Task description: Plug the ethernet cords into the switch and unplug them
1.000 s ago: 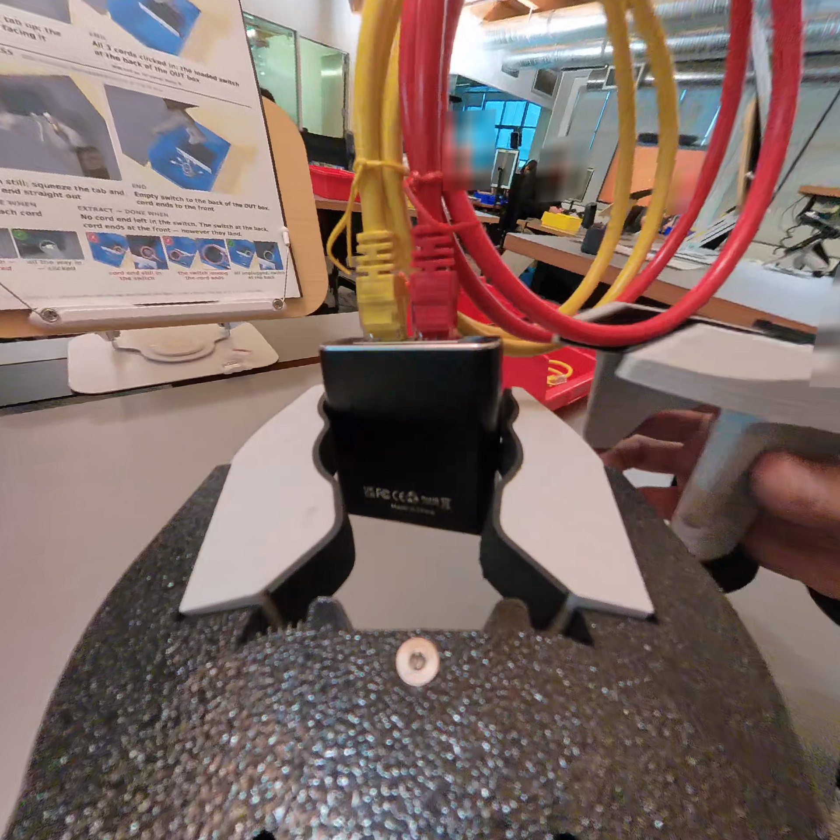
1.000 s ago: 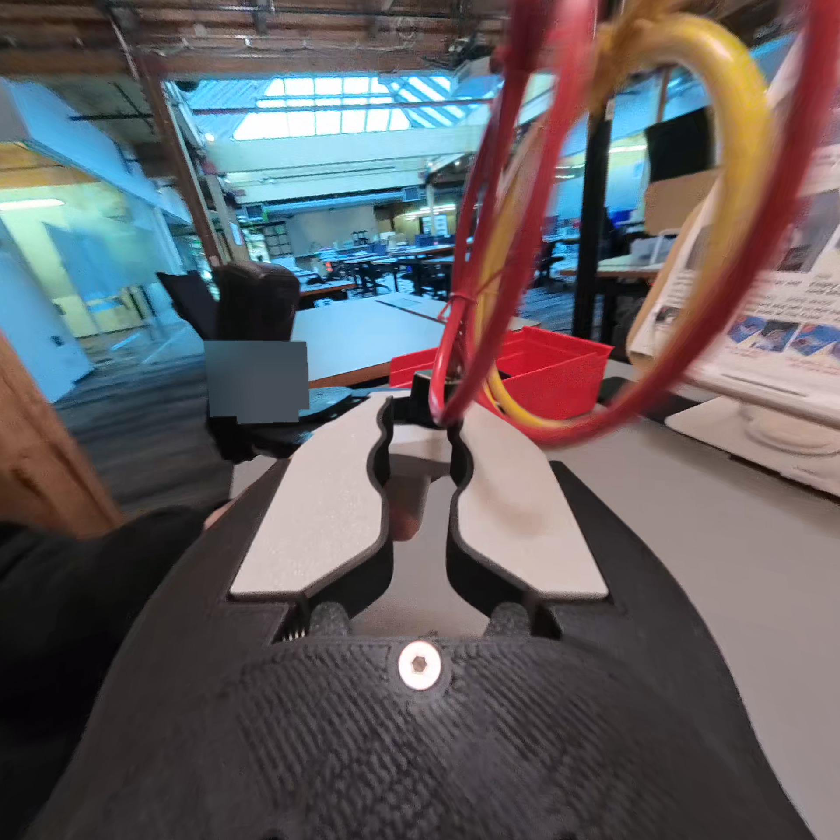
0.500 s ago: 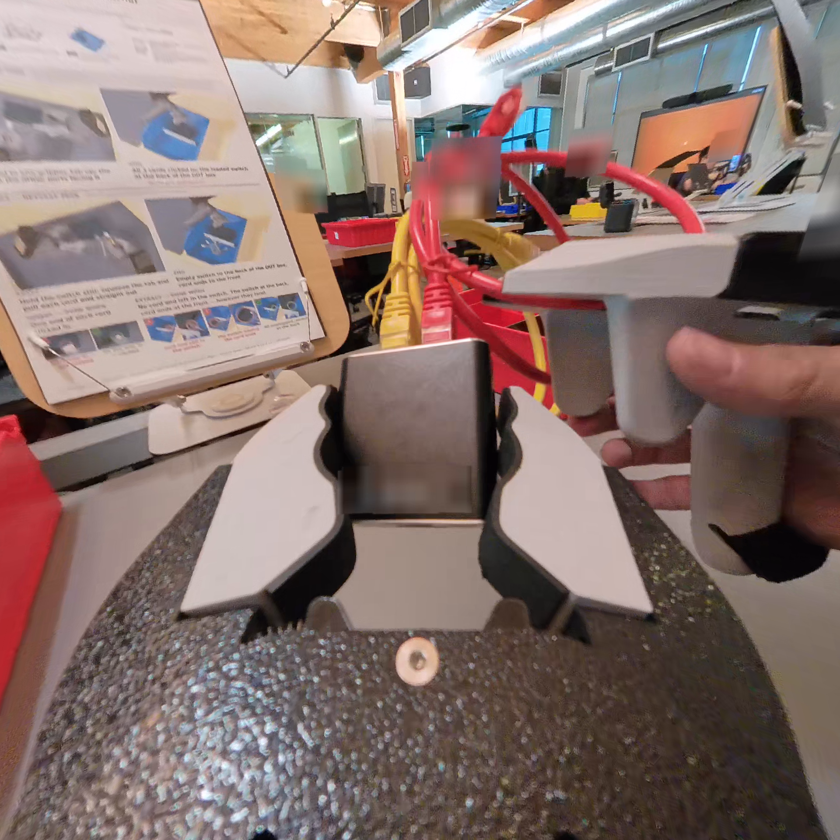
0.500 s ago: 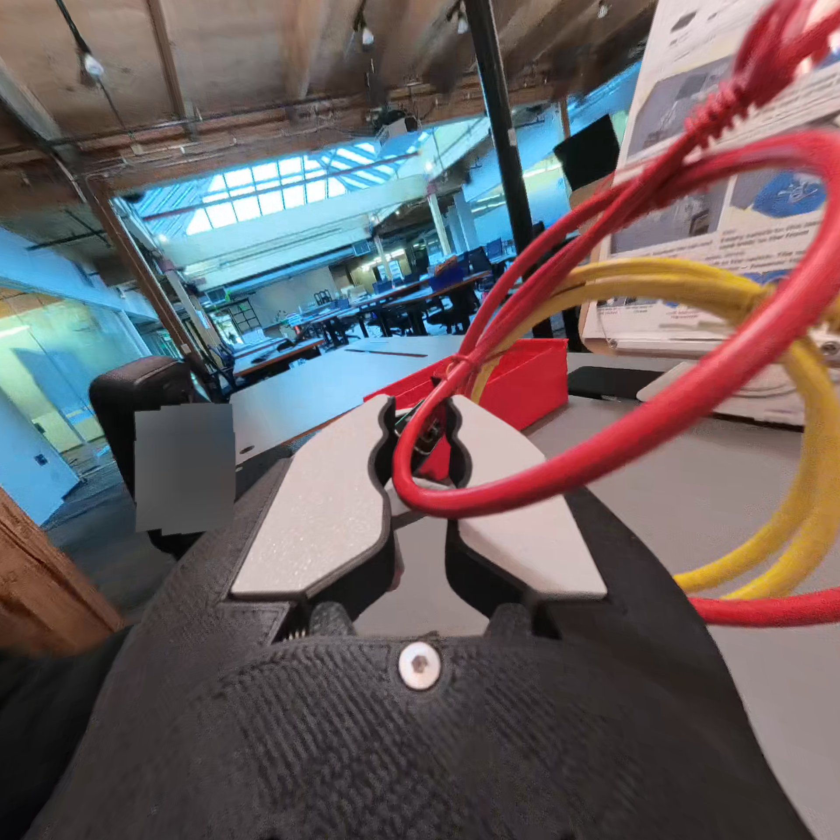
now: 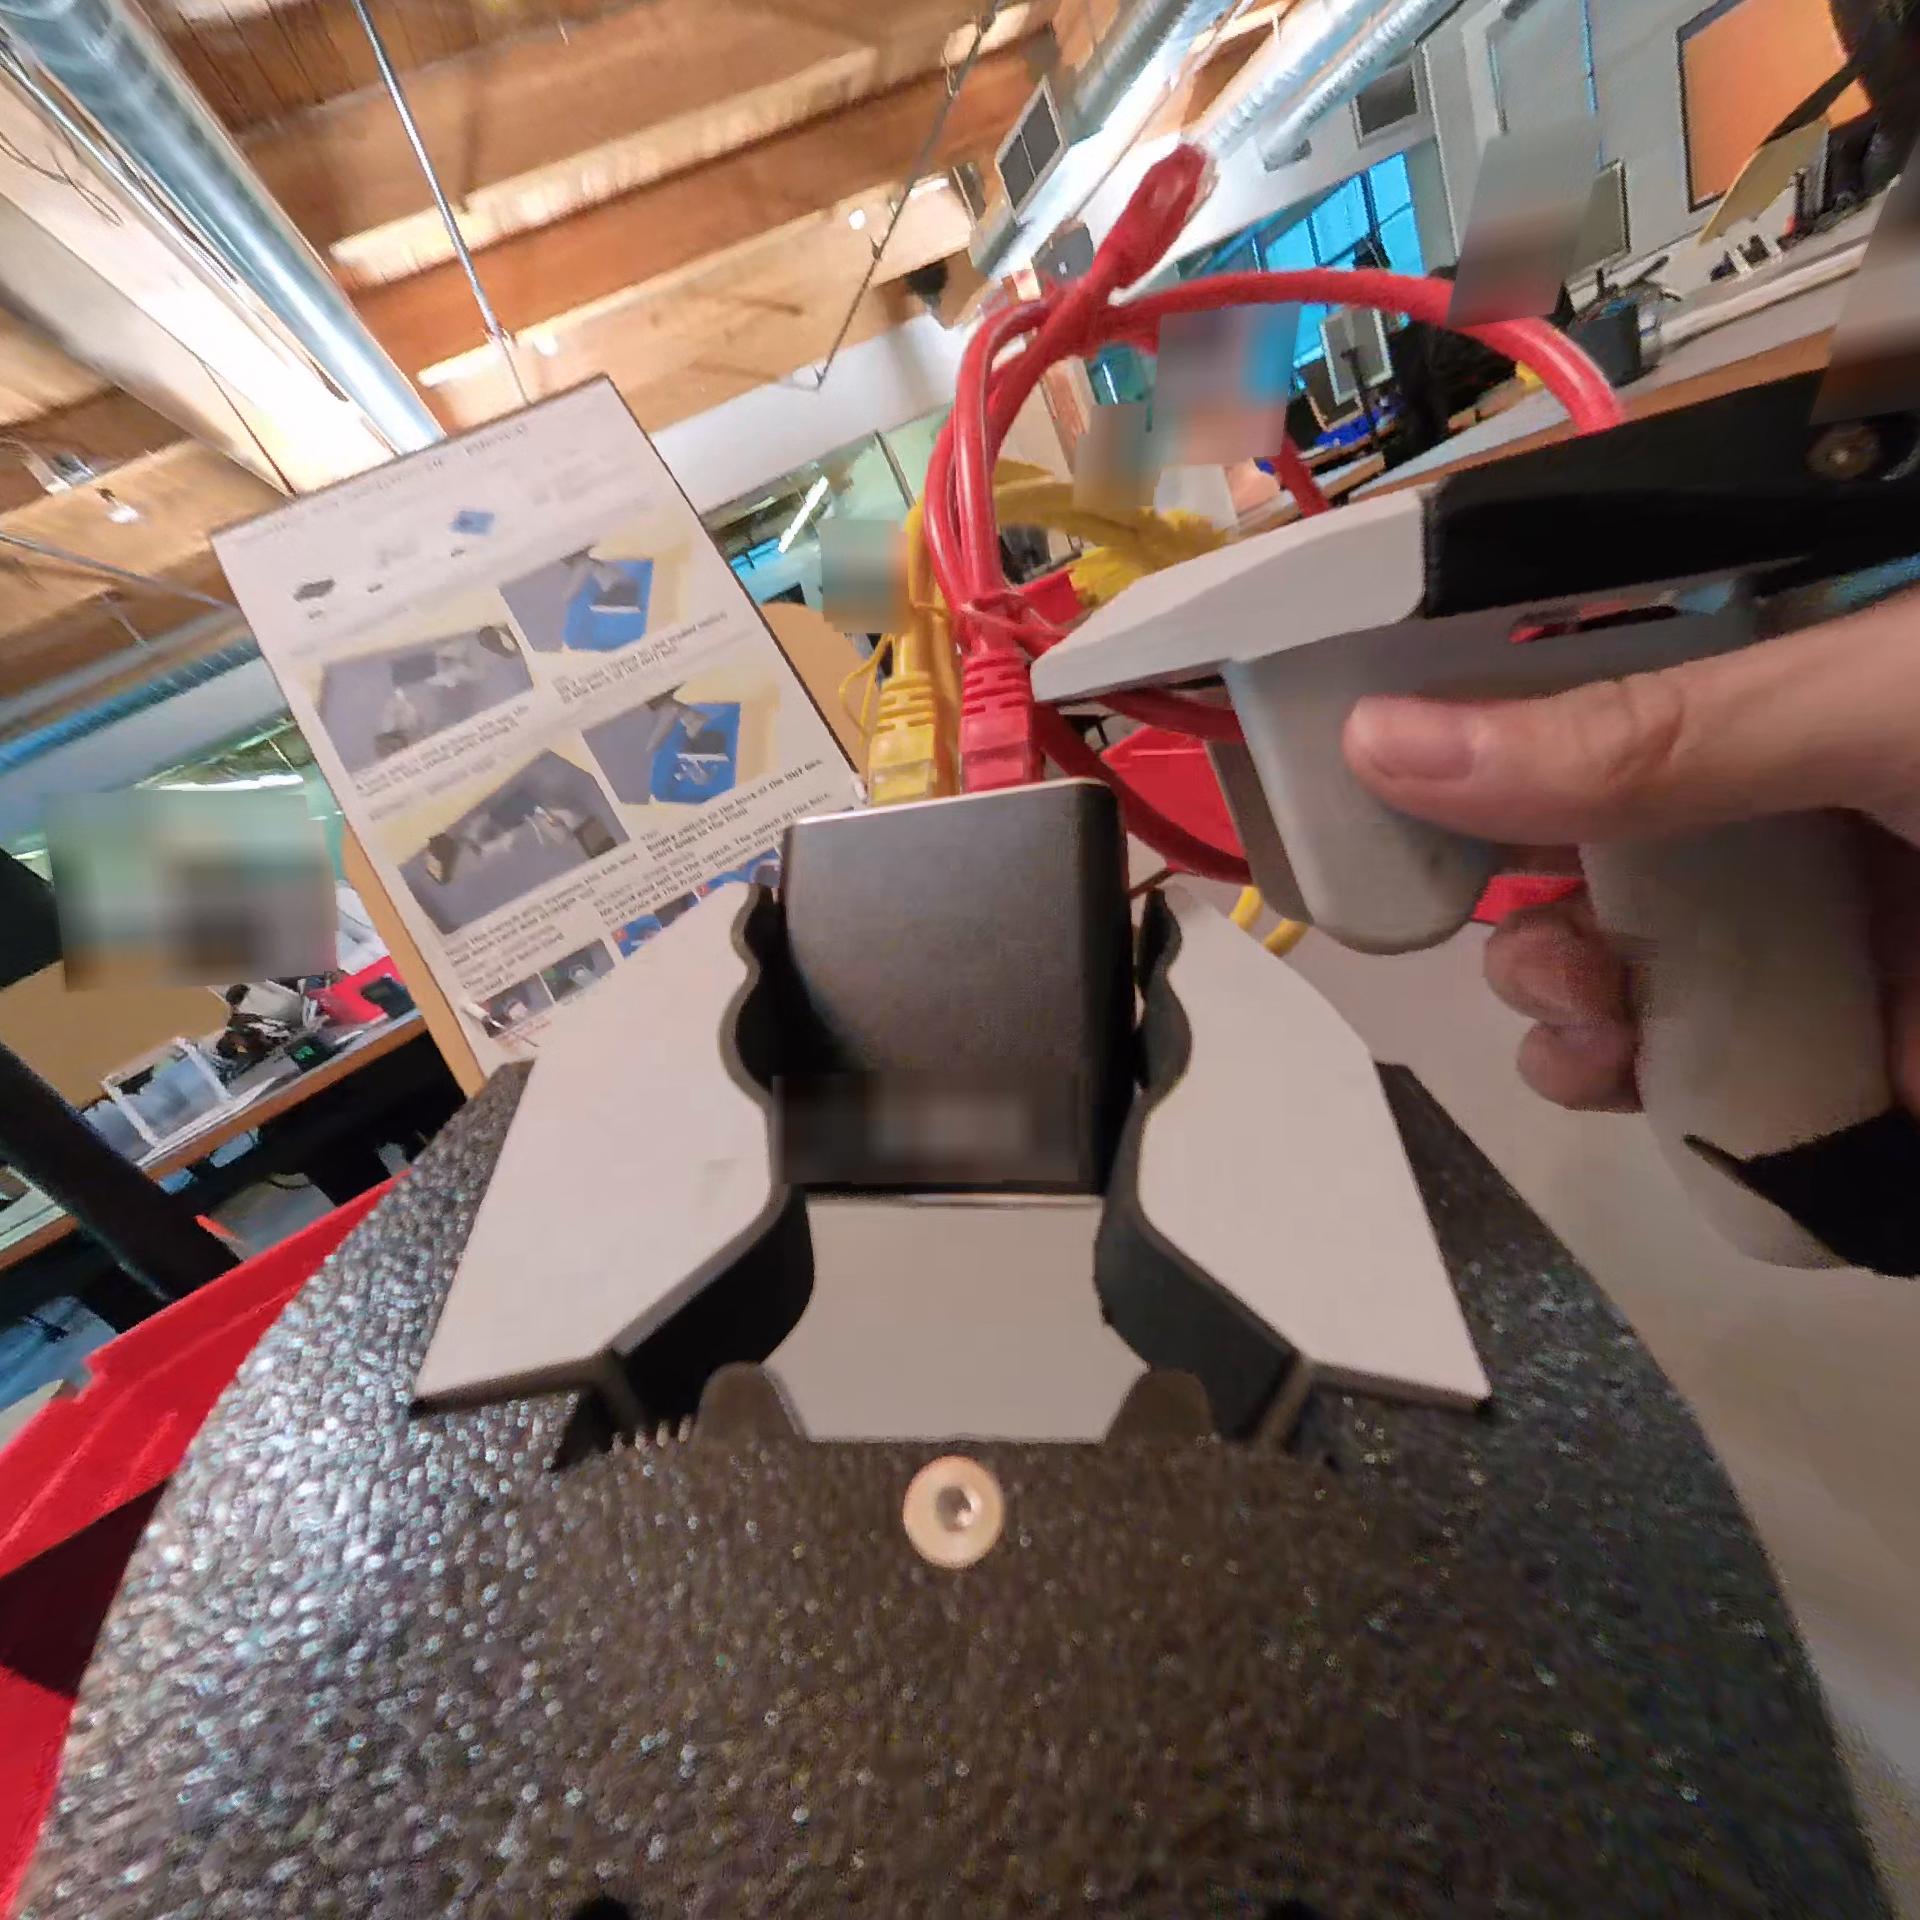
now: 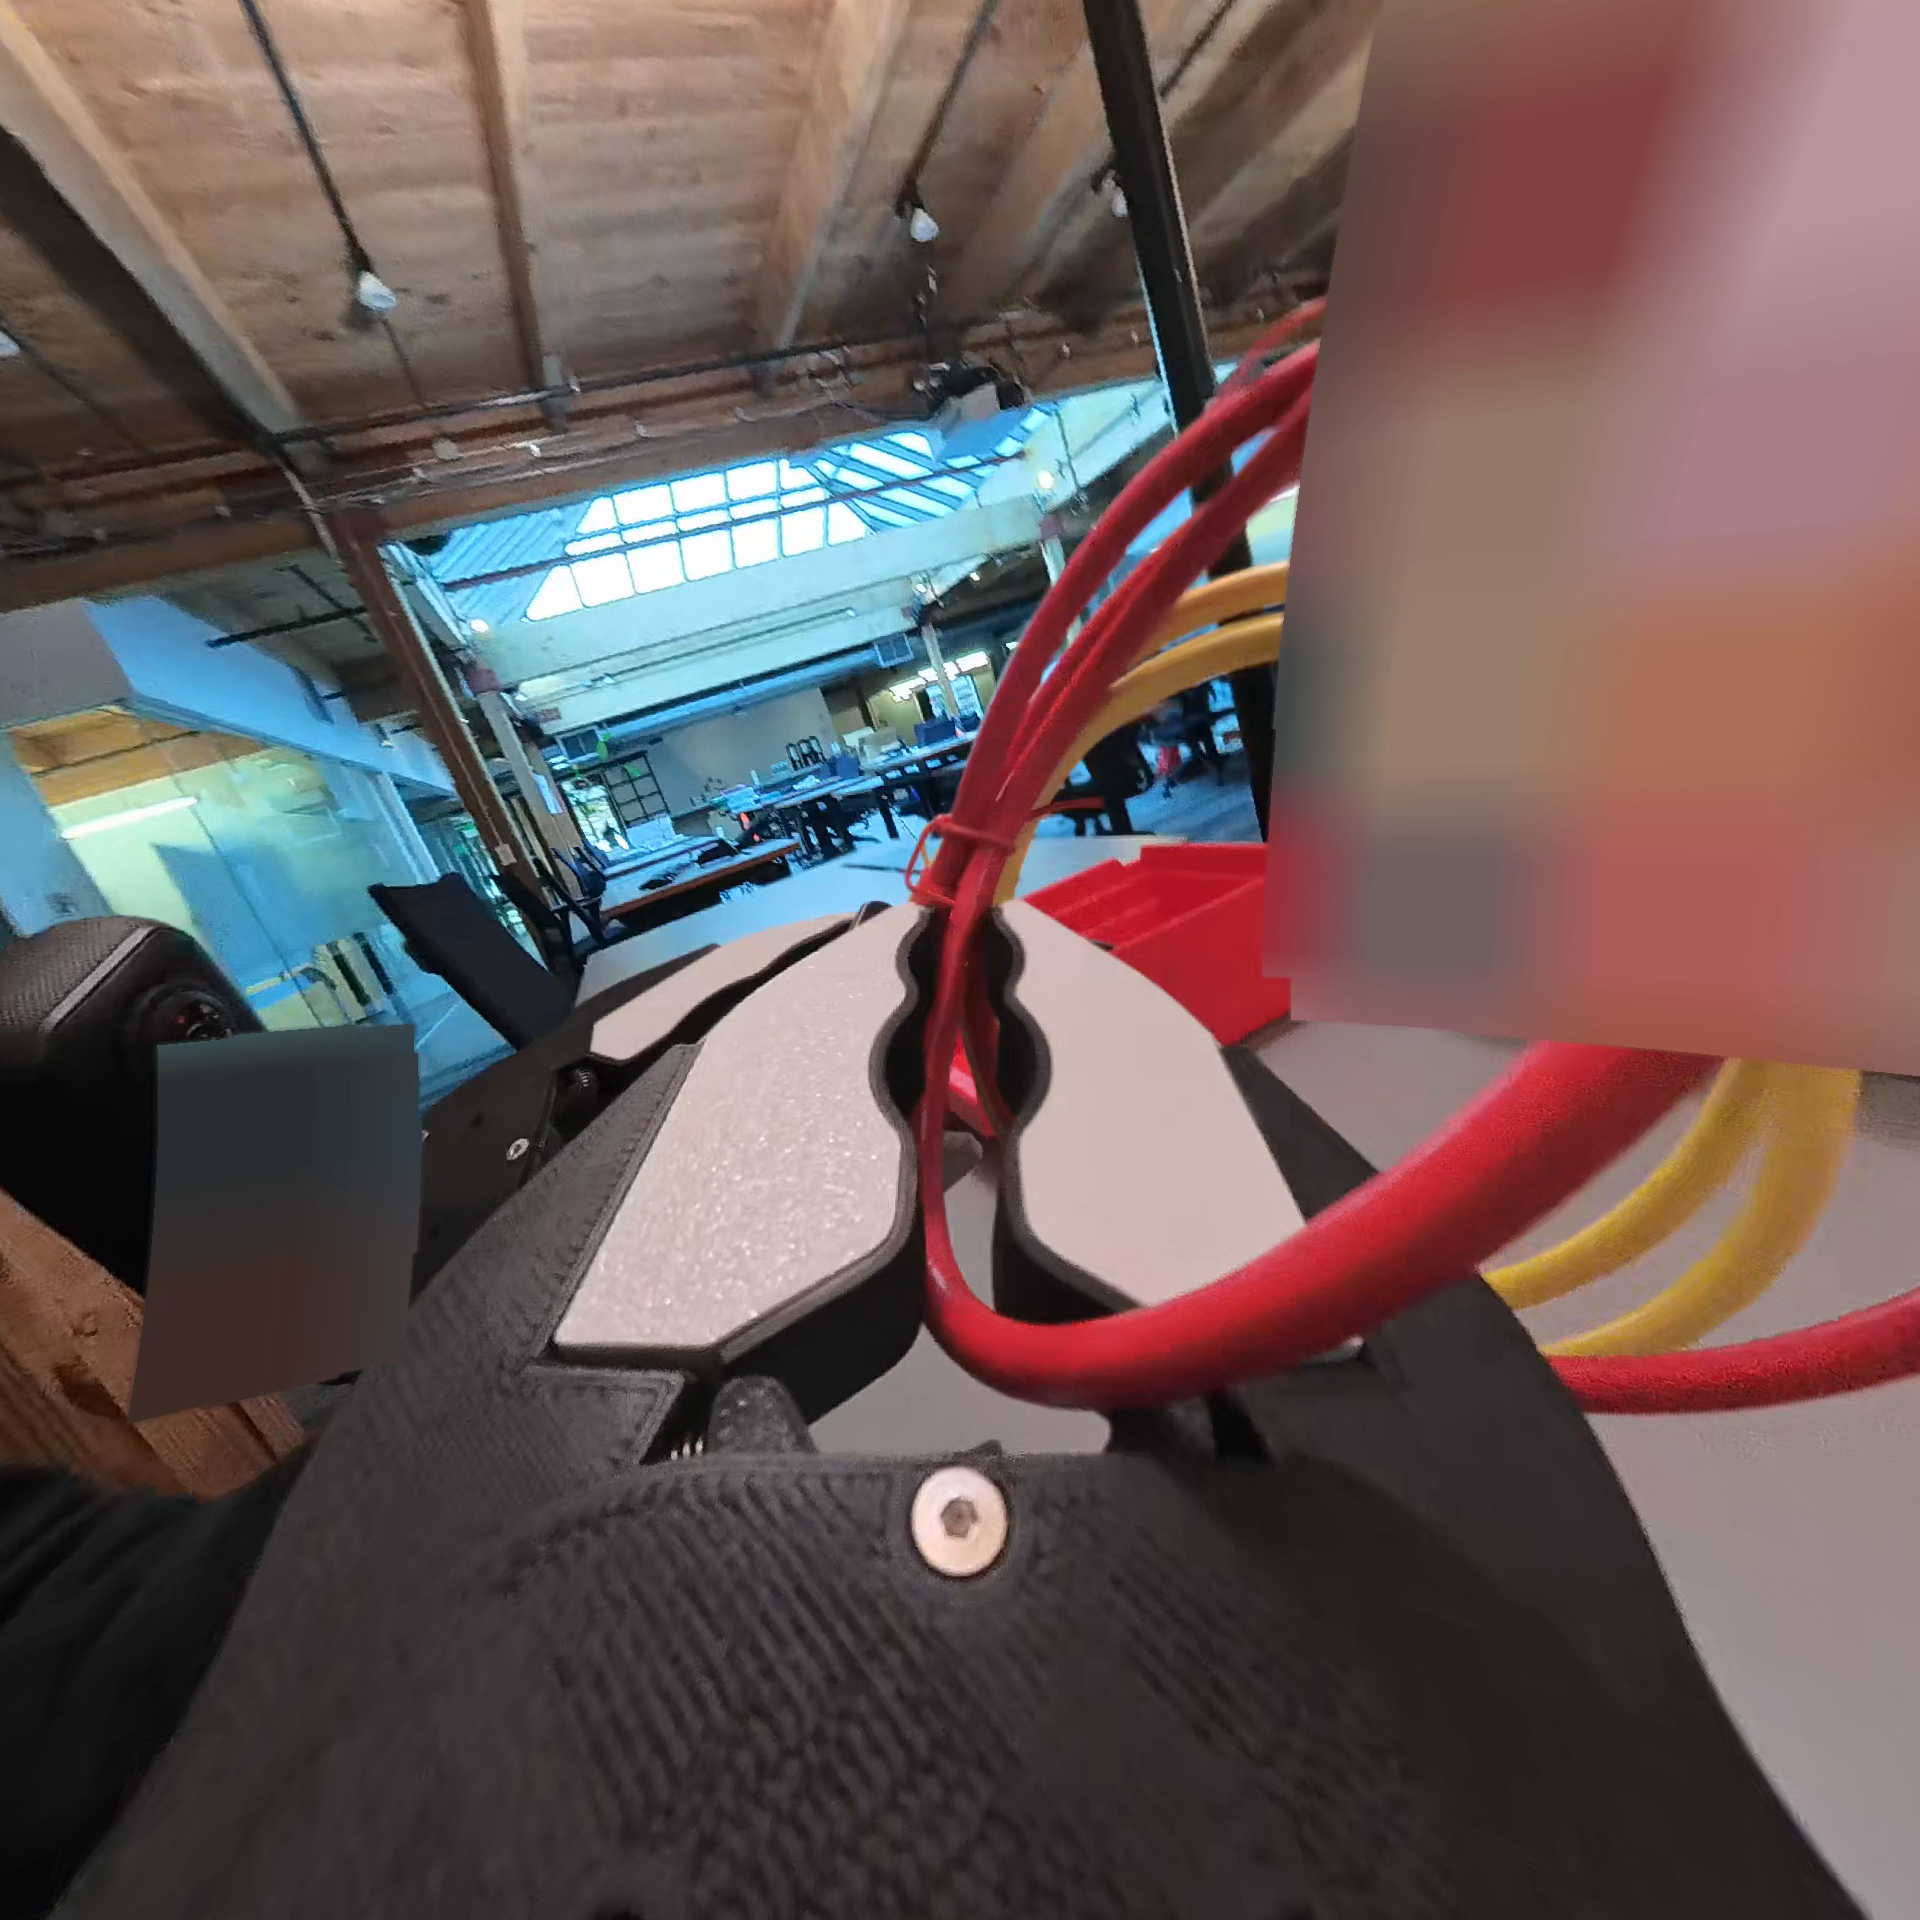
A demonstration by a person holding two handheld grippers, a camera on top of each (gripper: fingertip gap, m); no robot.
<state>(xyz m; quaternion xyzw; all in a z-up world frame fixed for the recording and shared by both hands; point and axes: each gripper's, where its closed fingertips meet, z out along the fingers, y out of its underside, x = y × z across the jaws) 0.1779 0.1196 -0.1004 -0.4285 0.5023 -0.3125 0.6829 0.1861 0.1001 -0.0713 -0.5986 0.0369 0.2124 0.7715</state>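
Note:
My left gripper [image 5: 951, 920] is shut on the black switch [image 5: 945, 987] and holds it tilted up off the table. A yellow plug [image 5: 902, 722] and a red plug [image 5: 992, 707] sit in its far edge. A loose red plug [image 5: 1164, 197] sticks up above the coiled red cord [image 5: 1455, 296] and yellow cord [image 5: 1049, 520]. My right gripper [image 6: 958, 925] is shut on strands of the red cord [image 6: 1143, 1340] near its twist tie. In the left wrist view the right gripper [image 5: 1236, 613] sits just right of the plugs, with a hand [image 5: 1558, 769] on its grip.
An instruction board [image 5: 540, 727] stands behind the switch on the left. A red bin [image 6: 1153, 914] sits on the grey table [image 6: 1714, 1558] beyond the cords. Another red bin edge [image 5: 62, 1455] is at the lower left. The yellow cord [image 6: 1683, 1226] loops to my right. Left and right tips are no more than a few centimetres apart.
Both grippers have tilted upward and the switch has risen with them. The right gripper has moved in beside the plugs, and the red cord now runs between its nearly closed fingers.

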